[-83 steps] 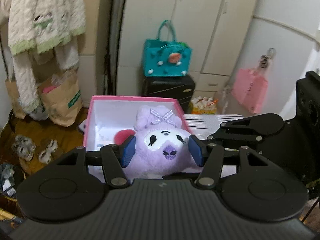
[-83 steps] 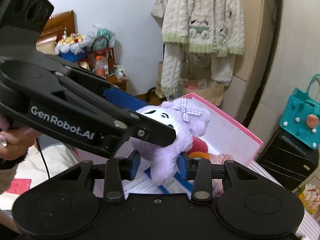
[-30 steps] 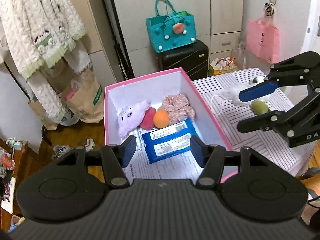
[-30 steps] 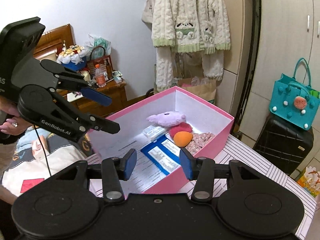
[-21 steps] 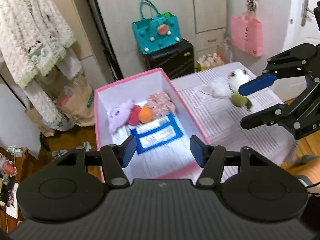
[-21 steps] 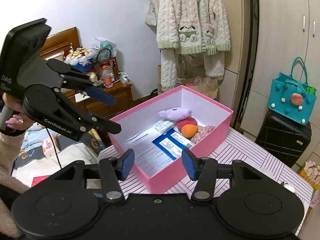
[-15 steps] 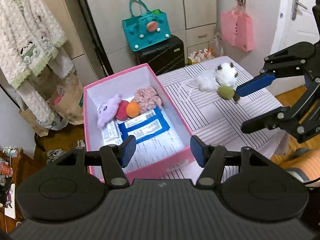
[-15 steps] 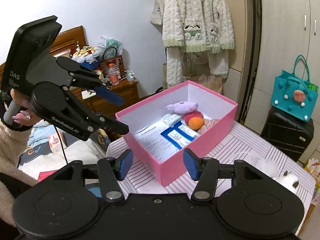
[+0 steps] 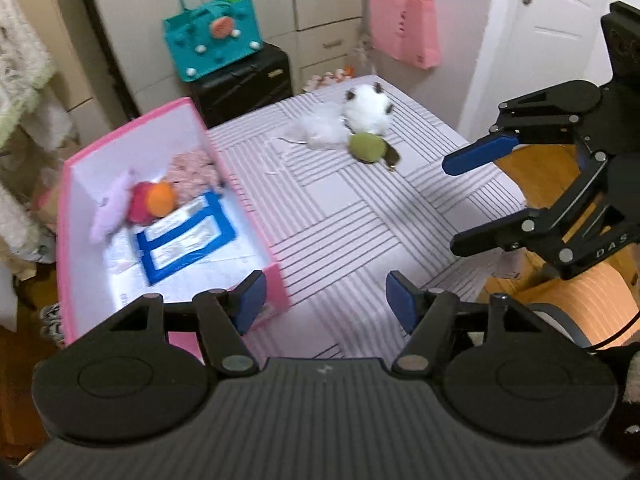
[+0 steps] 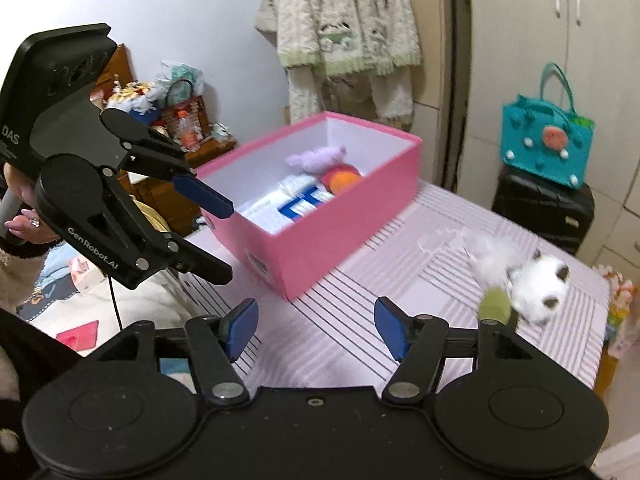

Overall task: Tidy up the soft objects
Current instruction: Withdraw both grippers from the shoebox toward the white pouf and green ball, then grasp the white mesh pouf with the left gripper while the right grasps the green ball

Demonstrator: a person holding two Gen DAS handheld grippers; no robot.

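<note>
The left gripper sat at the bottom centre of the left wrist view, with its two blue pads wide apart and nothing between them. It pointed down over the striped table, just beside the near right corner of the pink box. In the right wrist view the same left gripper appeared at the left of the frame, tilted down toward the table, and a hand gripped its handle at the left edge.

The right gripper was also spread wide and empty, at the bottom centre of its own view, above the table near the box's corner. In the left wrist view it reached in from the right edge of the frame, with the fingers pointing to the left.

Inside the box, toward the upper left of the left wrist view, lay a purple plush, a red ball, an orange ball, a pink scrunchie and a blue packet. On the table, well apart from the box, in the upper centre of the frame, a white fluffy toy lay touching a green ball, with a white tuft just beside them. Both grippers were well apart from these things.

A teal bag stood on a black suitcase behind the table.
</note>
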